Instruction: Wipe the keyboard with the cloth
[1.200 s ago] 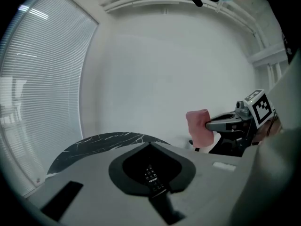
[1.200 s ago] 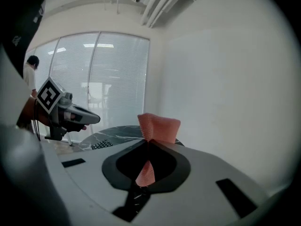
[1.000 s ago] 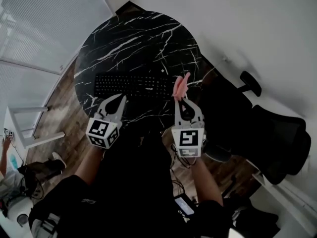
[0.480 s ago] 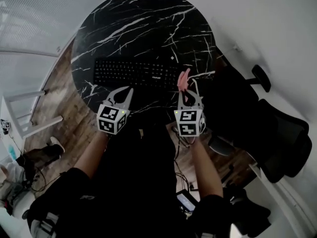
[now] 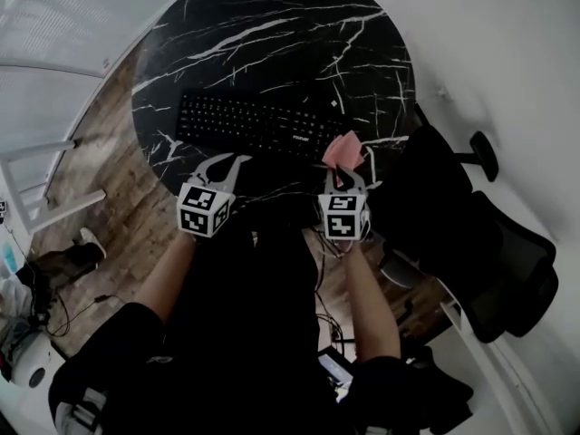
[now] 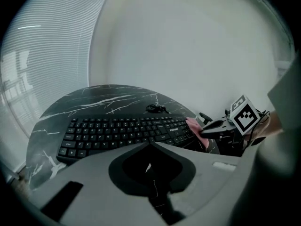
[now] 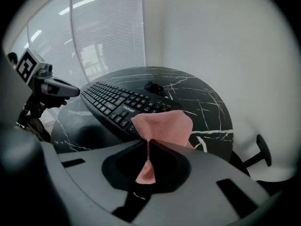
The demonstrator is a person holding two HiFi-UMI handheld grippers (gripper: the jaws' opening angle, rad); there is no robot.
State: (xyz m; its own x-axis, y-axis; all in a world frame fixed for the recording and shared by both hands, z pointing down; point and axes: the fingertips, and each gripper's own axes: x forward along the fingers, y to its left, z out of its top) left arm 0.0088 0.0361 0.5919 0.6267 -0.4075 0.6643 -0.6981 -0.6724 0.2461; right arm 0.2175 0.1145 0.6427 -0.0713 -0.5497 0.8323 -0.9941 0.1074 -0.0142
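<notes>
A black keyboard (image 5: 254,123) lies across the near half of the round black marble table (image 5: 272,25). My right gripper (image 5: 349,172) is shut on a pink cloth (image 5: 343,149), holding it just off the keyboard's right end. In the right gripper view the cloth (image 7: 162,128) fans out above the closed jaws, in front of the keyboard (image 7: 117,102). My left gripper (image 5: 231,161) hovers at the table's near edge below the keyboard's middle. Its jaws are shut on nothing, and the keyboard (image 6: 122,131) lies ahead of them.
A coiled black cable (image 6: 155,108) lies on the table behind the keyboard. A black office chair (image 5: 507,252) stands at the right. A white frame (image 5: 36,188) stands on the wooden floor at the left. A white wall runs behind the table.
The head view has shifted, so the table sits higher and more to the right. Both grippers have drawn a little closer together. The cloth stays by the keyboard's right end.
</notes>
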